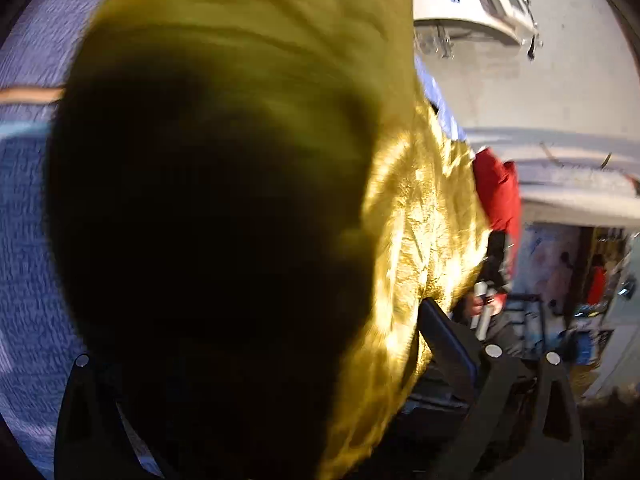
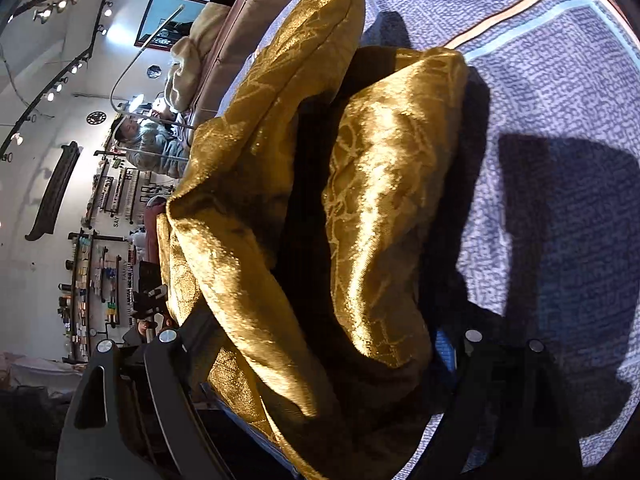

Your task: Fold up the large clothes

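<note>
Fingers of the left gripper [image 1: 280,360] stand wide apart, one black finger [image 1: 86,408] low on the left, the other [image 1: 520,400] low on the right, gold cloth filling the gap. Can't tell if it's actually clamped: the fabric sits right against the lens, blurred and mostly in deep shadow.

Right gripper [image 2: 320,344]: fingers also spread wide, left finger [image 2: 132,392] and right finger [image 2: 508,400] flanking the cloth. Fabric passes between them and drapes over the near edge, but no pinch is visible, so grip can't be confirmed.

Gold garment [image 2: 372,200] is shiny, with a woven vein pattern. It lies bunched in two thick rolls on a blue-white textured bedspread [image 2: 560,120], one roll running far-left, the other nearer the right, with a dark fold between them. An orange and pale-blue stripe [image 2: 520,4] crosses the bedspread at far right.

Left wrist view: same garment [image 1: 420,220] covers most of the frame, bedspread [image 1: 24,240] showing at left. Red cloth [image 1: 498,192] lies just beside the garment's right edge.

Background in the right view: a person in a grey jacket [image 2: 148,148] and wall shelves [image 2: 96,280] at far left.
</note>
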Demonstrator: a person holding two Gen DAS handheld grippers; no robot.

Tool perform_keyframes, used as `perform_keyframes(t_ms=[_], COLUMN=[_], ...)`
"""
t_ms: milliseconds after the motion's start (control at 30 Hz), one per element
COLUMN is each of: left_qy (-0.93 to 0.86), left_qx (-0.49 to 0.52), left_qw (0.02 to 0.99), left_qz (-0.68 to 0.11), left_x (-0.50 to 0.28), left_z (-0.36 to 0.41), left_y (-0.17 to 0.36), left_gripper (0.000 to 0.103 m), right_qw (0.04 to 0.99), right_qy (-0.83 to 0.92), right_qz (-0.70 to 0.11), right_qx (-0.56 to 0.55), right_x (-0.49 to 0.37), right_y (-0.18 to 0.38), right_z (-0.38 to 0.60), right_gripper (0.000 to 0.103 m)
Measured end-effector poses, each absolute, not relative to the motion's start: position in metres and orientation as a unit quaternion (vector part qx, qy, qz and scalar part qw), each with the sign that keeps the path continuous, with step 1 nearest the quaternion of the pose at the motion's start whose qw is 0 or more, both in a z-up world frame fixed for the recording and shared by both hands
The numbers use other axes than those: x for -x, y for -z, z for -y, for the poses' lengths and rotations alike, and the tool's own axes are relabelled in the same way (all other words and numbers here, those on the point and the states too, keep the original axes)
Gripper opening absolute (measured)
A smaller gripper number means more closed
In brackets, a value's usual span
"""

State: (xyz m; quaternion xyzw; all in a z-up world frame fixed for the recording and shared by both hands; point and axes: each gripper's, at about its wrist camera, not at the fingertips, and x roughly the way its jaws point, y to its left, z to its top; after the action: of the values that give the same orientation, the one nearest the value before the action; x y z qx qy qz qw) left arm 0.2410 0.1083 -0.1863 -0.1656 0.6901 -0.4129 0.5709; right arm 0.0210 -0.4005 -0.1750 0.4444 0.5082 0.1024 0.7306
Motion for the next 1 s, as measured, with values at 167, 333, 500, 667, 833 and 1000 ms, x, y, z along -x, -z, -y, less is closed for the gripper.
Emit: perform_keyframes(t_ms=[167,333,500,667,833,1000], left_qy=[0.383,0.398,0.38,0.371,0.36,0.357], left_qx=[0.255,0.206,0.184,0.163,0.131,0.139], left_qw=[0.573,0.581,0.607,0.628,0.66,0.677], left_qz=[-0.679,-0.679,-0.674,-0.665,-0.646,-0.629], left_x=[-0.263,-0.257,-0.262,-0.258,-0.253,-0.256], left_z=[-0.129,-0.109,-0.102,-0.103,-0.099,-0.109], left_y=[0.188,0.181,0.177,0.165,0.145,0.125], left_gripper=[0.096,0.092,0.052,0.036,0.027,0.023], right_qw=[0.751,0.763,0.776,0.787,0.797,0.799], right_qy=[-0.111,-0.111,-0.089,-0.065,-0.041,-0.038], right_qz=[-0.513,-0.512,-0.523,-0.537,-0.53,-0.512], right_qx=[-0.401,-0.379,-0.341,-0.296,-0.288,-0.312], right_x=[-0.031,-0.034,-0.05,-0.048,-0.047,-0.035], right_y=[0.157,0.149,0.14,0.125,0.11,0.105], right_z=[0.394,0.387,0.374,0.363,0.354,0.369], right_gripper=[0.075,0.055,0.033,0.022,0.018,0.017])
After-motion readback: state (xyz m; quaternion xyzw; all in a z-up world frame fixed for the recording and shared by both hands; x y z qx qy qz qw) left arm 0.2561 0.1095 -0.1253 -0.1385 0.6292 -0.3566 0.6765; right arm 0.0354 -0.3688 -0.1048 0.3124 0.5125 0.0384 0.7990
